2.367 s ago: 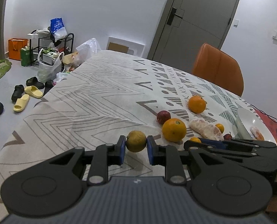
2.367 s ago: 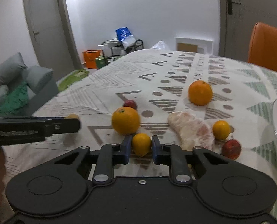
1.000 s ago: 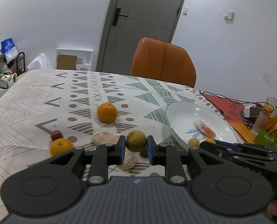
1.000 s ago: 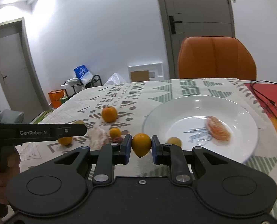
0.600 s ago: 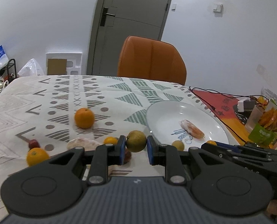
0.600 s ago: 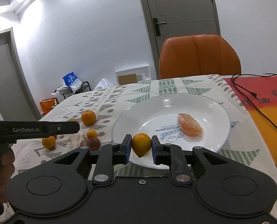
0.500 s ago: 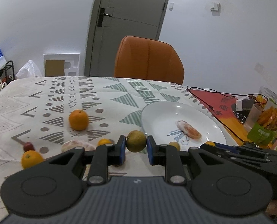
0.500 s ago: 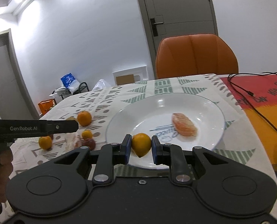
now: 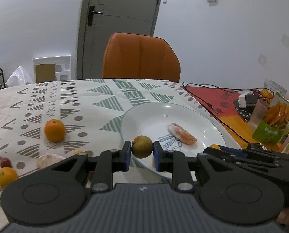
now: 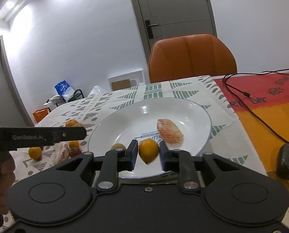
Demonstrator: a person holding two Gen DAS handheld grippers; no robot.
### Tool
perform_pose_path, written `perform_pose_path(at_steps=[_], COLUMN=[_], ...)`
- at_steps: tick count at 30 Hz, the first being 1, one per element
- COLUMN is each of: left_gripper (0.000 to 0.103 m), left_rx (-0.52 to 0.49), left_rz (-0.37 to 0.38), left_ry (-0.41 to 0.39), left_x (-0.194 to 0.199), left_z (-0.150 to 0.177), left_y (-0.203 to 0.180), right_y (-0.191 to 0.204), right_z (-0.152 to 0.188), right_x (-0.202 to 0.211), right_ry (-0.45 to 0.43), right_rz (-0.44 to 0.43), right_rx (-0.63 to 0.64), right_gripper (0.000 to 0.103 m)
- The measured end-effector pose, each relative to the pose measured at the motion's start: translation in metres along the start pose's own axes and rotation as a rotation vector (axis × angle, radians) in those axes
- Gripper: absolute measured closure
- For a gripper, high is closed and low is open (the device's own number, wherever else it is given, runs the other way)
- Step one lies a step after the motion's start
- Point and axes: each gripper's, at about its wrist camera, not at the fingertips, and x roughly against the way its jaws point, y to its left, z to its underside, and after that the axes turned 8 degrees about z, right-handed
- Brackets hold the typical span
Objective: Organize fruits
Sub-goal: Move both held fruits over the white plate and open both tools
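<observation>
The left gripper [image 9: 142, 151] is closed on a small olive-green fruit [image 9: 142, 149], its blue pads touching both sides, and holds it over the near left rim of the white plate [image 9: 144, 120]. The right gripper [image 10: 147, 155] has a small yellow-orange fruit [image 10: 148, 150] between its pads over the near part of the same plate; a thin gap shows at each side of the fruit, so I cannot tell whether it is gripped or let go. The plate lies on a patterned tablecloth [image 9: 66, 101], right of the loose fruit. In it lie a peeled orange-pink segment [image 10: 169, 131], right of centre, and a small yellowish fruit [image 10: 117, 146] near the left rim, just beside the right gripper's left finger. On the cloth left of the plate, in the left wrist view, an orange [image 9: 54, 130] stands further off; nearer are a pale peeled piece [image 9: 49, 160], a small dark red fruit [image 9: 5, 162] and another orange [image 9: 6, 176] at the left edge. A tiny orange fruit [image 9: 78, 152] peeks from behind the left finger. An orange chair [image 9: 141, 56] stands at the far side of the table before a grey door [image 9: 121, 25]. A black cable [image 10: 247, 104] crosses the red and yellow cloth [image 10: 271, 104] on the right. Snack packets [image 9: 276, 120] stand at the far right.
</observation>
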Motion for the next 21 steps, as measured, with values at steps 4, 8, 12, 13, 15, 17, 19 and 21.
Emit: perform_pose_path(at_steps=[4, 8, 12, 13, 15, 17, 19, 21], left_gripper=[0.08, 0.08, 0.078, 0.077, 0.077, 0.076, 0.074, 0.071], left_rx=[-0.015, -0.033, -0.048, -0.051, -0.041, -0.033, -0.033, -0.028], left_rz=[0.002, -0.002, -0.018, -0.024, -0.019, -0.021, -0.036, -0.046], left_ry=[0.004, 0.016, -0.002, -0.002, -0.002, 0.004, 0.006, 0.007], left_x=[-0.007, -0.015, -0.015, -0.014, -0.013, -0.011, -0.009, -0.005], left_z=[-0.002, -0.006, -0.009, -0.009, -0.01, -0.01, -0.01, -0.009], left_y=[-0.004, -0.007, -0.01, -0.011, -0.009, -0.007, -0.005, -0.002], right_y=[-0.004, -0.007, -0.007, -0.006, -0.006, -0.006, -0.005, -0.004], right_z=[0.001, 0.003, 0.004, 0.004, 0.004, 0.005, 0.005, 0.006], right_x=[0.004, 0.006, 0.005, 0.004, 0.005, 0.006, 0.007, 0.007], right_ry=[0.0, 0.001, 0.009, 0.01, 0.01, 0.006, 0.003, 0.003], right_rz=[0.005, 0.002, -0.002, -0.002, -0.002, -0.003, -0.004, -0.009], right_rx=[-0.005, -0.009, -0.015, -0.014, -0.016, -0.019, -0.02, -0.023], right_gripper=[0.074, 0.074, 0.073, 0.073, 0.071, 0.068, 0.065, 0.065])
